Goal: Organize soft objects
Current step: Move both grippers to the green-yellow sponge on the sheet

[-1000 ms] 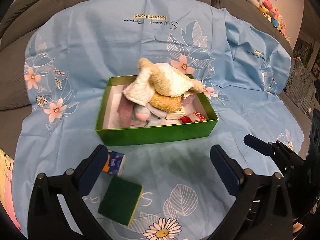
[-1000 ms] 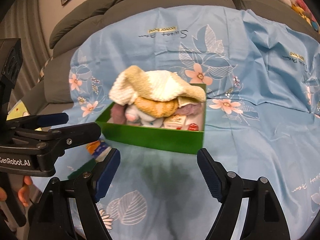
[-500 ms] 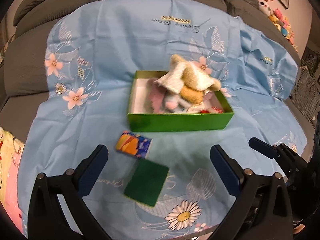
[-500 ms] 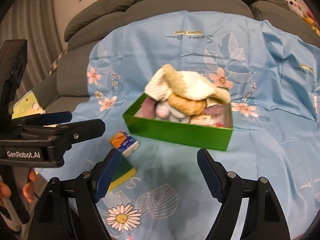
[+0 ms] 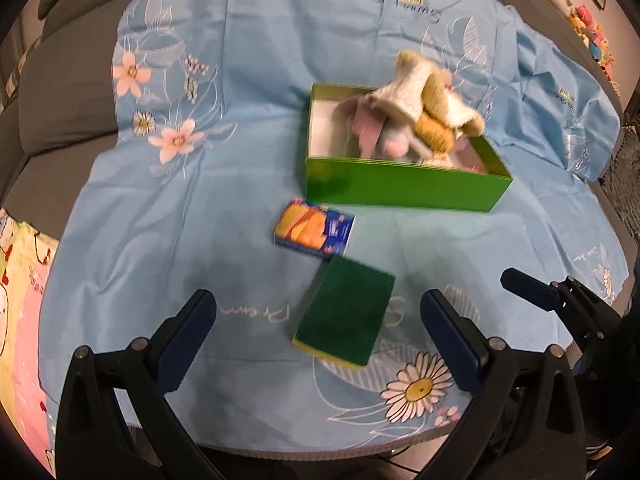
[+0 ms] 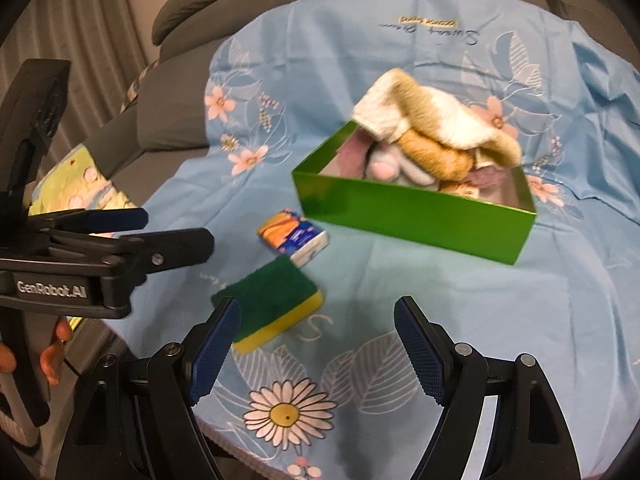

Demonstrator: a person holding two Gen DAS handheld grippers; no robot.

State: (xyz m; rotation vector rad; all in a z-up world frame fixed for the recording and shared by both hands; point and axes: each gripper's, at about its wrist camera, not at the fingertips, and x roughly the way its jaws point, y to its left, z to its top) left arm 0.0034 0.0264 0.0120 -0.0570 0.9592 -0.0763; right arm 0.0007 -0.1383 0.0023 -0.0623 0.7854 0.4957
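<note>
Left wrist view: left gripper (image 5: 316,320) spread wide, nothing clamped, hovering over the blue floral cloth (image 5: 160,208). Green-topped sponge (image 5: 345,317) lying flat right between the two fingers, slightly ahead. Tissue pack (image 5: 314,233) just beyond, touching the sponge corner. Green box (image 5: 400,190) further back, stuffed with plush toys (image 5: 420,116).

Right wrist view: right gripper (image 6: 316,344) also wide apart and empty. Sponge (image 6: 270,300) sitting ahead by the left finger, partly behind its tip. Tissue pack (image 6: 294,236) past that, box (image 6: 412,212) up and right.
</note>
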